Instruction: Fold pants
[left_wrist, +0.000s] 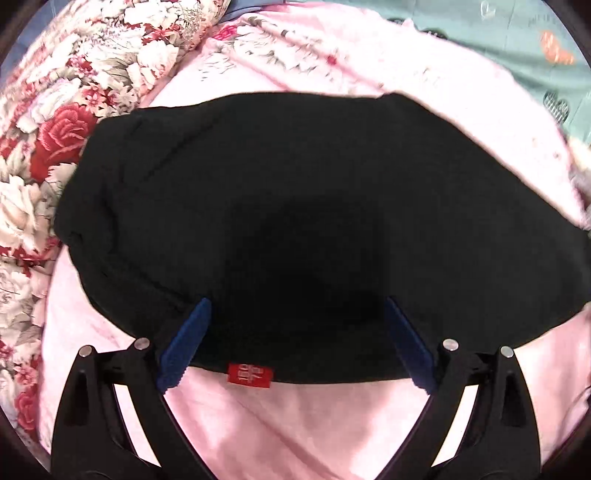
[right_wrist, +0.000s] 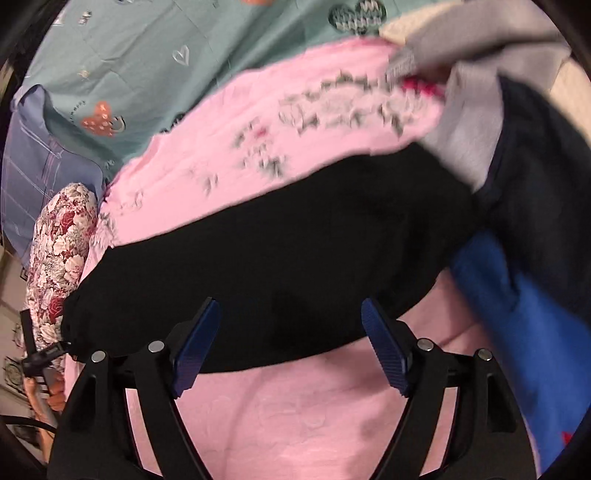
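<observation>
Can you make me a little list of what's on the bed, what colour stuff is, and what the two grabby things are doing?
pants: black pants, lying flat on the sheet
tag: red tag at the pants' near edge
sheet: pink sheet
pillow: flowery pillow, beside the pants
other clothes: grey garment and blue garment near one end of the pants
left gripper: open, over the pants' edge
right gripper: open, over the pants' edge

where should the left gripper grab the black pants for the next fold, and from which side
Probably the near hem of the black pants, beside the red label. That edge lies flat on the pink sheet between the open fingers of the left gripper, so come in low from the near side and pinch it.
</observation>
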